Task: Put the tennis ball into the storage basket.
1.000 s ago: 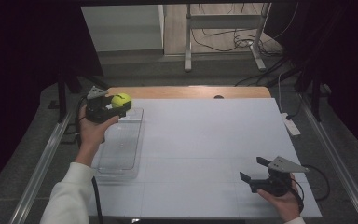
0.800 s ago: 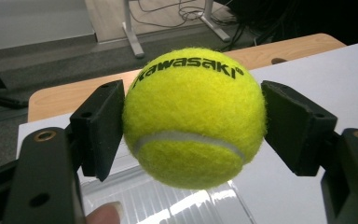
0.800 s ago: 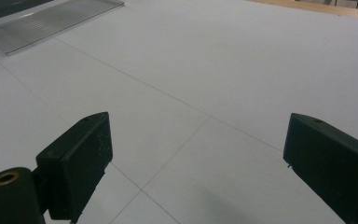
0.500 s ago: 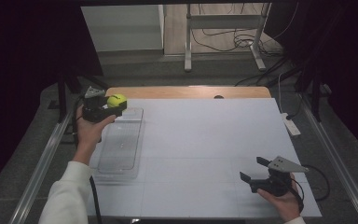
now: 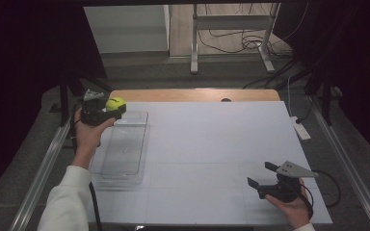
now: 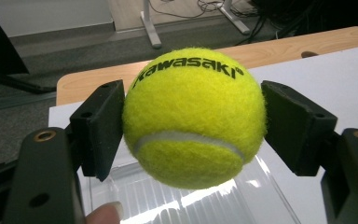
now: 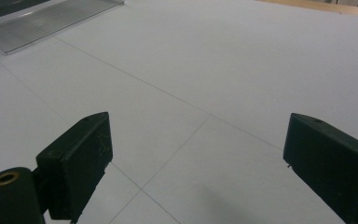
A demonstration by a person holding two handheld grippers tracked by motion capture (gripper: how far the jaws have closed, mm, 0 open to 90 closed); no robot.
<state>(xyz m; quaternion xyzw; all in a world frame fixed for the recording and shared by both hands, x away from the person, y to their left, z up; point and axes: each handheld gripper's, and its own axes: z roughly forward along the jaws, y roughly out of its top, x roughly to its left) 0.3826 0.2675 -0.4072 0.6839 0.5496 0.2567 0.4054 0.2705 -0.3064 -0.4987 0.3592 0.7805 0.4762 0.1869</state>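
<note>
Now | left gripper [image 6: 193, 126] clamps my ball [image 6: 195, 116] across its middle; light, fuzzy, springy, won't slip | right gripper [image 7: 198, 158] agape, empty | tray [image 5: 123, 147] below

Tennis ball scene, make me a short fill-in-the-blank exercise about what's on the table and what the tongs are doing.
1. The left tongs are shut on a yellow ____ ball.
2. The word printed on the ball is ____.
3. Just below the ball lies a clear plastic ____.
4. The right tongs, over the white table, stand ____ with nothing between them.

Missing words: tennis; Kawasaki; tray; open
</note>
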